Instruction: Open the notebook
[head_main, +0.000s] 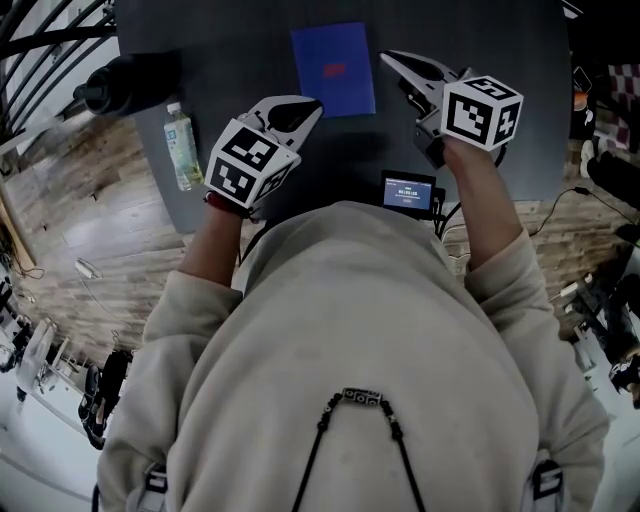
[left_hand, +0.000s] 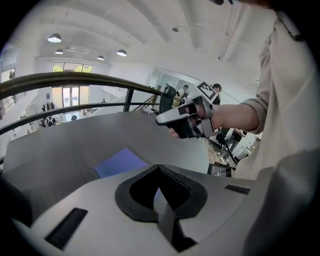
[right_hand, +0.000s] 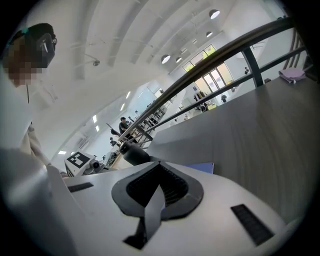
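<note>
A closed blue notebook (head_main: 333, 70) with a small red mark on its cover lies flat on the dark table (head_main: 220, 45), far of both hands. My left gripper (head_main: 312, 105) hovers just off the notebook's near left corner, jaws shut and empty. My right gripper (head_main: 388, 57) hangs to the right of the notebook's right edge, also shut with nothing in it. In the left gripper view the notebook (left_hand: 120, 162) shows beyond the closed jaws, with the right gripper (left_hand: 159, 120) above the table. In the right gripper view a strip of the notebook (right_hand: 202, 167) peeks past the jaws.
A water bottle (head_main: 181, 146) lies near the table's left edge, close to a black cylinder (head_main: 130, 82). A small device with a lit screen (head_main: 408, 192) sits at the near table edge, cables trailing right. A curved railing (left_hand: 100, 80) runs behind the table.
</note>
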